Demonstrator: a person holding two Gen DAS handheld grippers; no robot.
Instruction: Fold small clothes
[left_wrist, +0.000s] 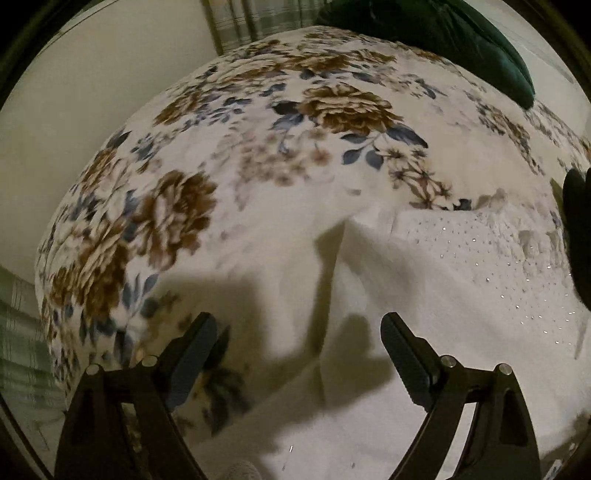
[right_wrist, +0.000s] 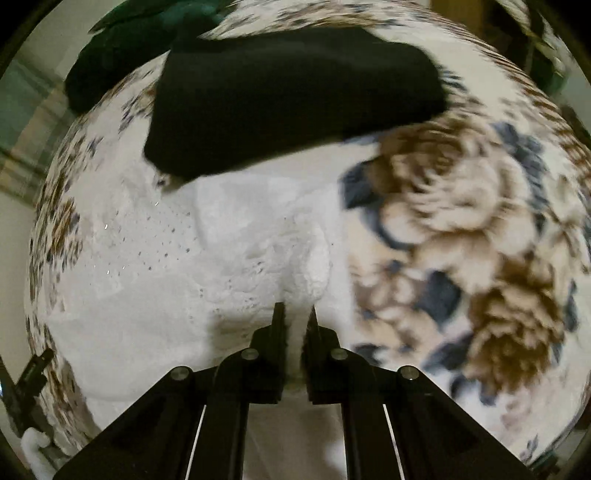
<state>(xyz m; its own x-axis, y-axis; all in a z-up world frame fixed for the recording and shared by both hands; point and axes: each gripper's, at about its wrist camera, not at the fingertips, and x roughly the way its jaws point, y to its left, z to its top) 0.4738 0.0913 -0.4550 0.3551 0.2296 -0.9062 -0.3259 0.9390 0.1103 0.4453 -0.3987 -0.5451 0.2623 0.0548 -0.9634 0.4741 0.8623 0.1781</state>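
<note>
Pinching a ruffled fold of the white garment in my right gripper, jaws nearly together with fabric between them; my left gripper hangs wide apart above the same garment's plain side, gripping nothing. The garment sprawls on the floral blanket, its bulk to the left of my right gripper, so the left is nearer the free edge. Black folded cloth covers its far edge; motion blur hides the hem outline.

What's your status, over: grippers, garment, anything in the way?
Left gripper open above white garment. Right gripper shut on white garment's lacy edge. Black garment lies just beyond on floral blanket.
</note>
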